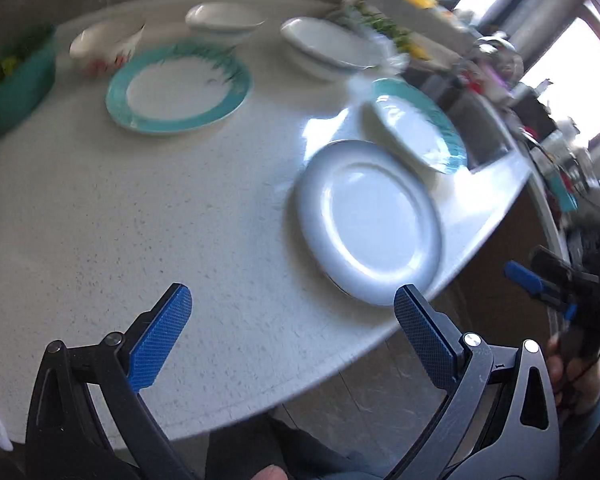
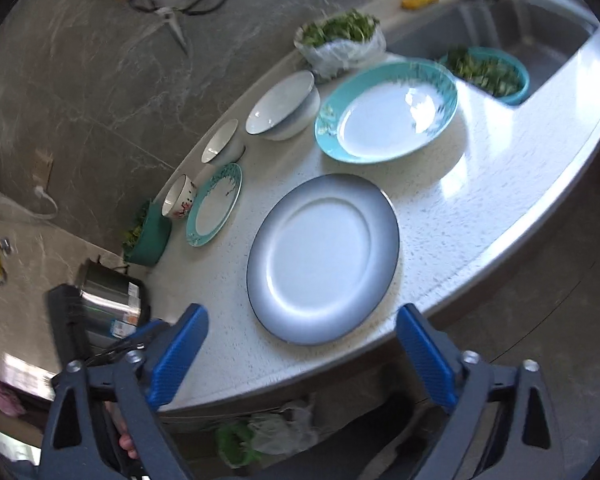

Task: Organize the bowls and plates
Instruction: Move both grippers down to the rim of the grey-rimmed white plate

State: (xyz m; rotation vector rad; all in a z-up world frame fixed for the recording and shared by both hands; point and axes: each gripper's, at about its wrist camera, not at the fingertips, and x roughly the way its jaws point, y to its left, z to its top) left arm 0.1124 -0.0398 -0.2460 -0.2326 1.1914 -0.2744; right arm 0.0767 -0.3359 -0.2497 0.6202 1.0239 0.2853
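While blurred, sink (image 2: 540,36) seemingly right view only

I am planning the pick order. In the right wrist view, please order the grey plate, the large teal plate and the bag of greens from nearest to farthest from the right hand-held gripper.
1. Grey plate, just ahead of the right hand-held gripper, at the counter's near edge.
2. Large teal plate, behind it, toward the sink.
3. Bag of greens, by the back wall.

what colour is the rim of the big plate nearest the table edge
Dark grey, fading to white in the middle; clearest in the right wrist view.
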